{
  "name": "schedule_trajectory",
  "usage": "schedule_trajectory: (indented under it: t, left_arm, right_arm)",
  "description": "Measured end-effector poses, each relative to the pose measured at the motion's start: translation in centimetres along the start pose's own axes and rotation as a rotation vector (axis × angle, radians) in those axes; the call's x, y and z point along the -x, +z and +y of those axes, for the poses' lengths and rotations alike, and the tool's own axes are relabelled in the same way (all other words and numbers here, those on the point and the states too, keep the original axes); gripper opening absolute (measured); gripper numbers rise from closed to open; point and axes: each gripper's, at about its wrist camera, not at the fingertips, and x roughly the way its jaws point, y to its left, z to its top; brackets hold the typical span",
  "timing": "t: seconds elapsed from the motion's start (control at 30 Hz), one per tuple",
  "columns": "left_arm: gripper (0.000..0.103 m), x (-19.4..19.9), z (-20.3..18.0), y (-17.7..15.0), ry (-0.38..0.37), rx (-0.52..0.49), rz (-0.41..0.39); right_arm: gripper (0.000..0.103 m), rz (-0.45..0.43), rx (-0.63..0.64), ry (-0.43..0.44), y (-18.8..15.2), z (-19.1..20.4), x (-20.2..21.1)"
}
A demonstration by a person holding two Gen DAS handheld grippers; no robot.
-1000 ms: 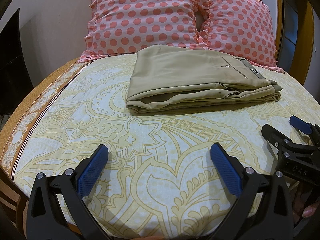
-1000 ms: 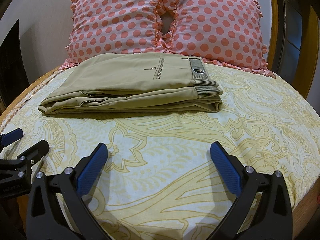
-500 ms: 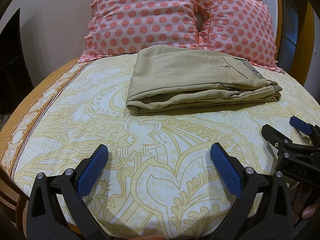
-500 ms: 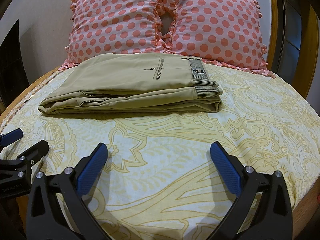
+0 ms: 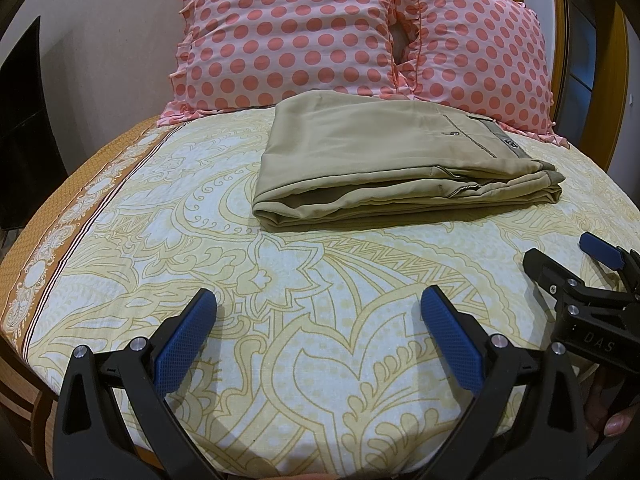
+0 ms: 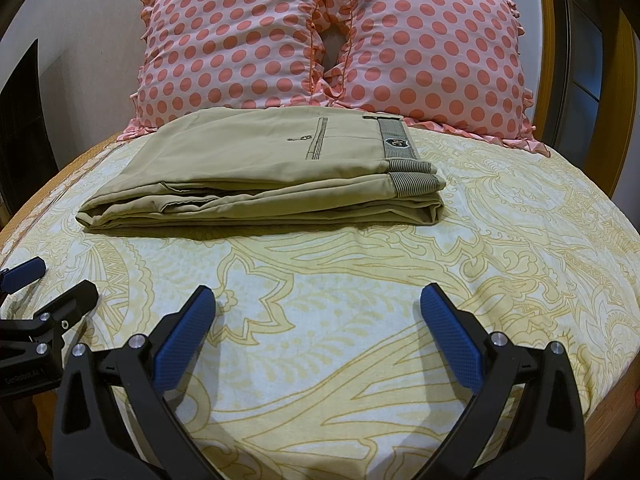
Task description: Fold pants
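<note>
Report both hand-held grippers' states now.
Left hand-held gripper: open, holding nothing.
Right hand-held gripper: open, holding nothing.

In the left wrist view, the black body of the right gripper (image 5: 572, 264) at the right edge bears the pale letters "DAS". In the right wrist view, the black body of the left gripper (image 6: 52, 280) at the left edge carries small white print that seems to read "GenRobot.AI". The waistband of the pants (image 6: 272, 172) has a small dark badge whose mark is too small to read.
</note>
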Motion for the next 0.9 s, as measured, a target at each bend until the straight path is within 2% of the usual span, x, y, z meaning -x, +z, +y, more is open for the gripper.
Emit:
schedule_trajectory:
  t: [0.9]
  left_arm:
    - [0.102,-0.05,0.08,0.21,0.004,0.005,-0.011]
  right_arm:
    - [0.101,-0.002,0.000,-0.001,-0.05,0.03,-0.09]
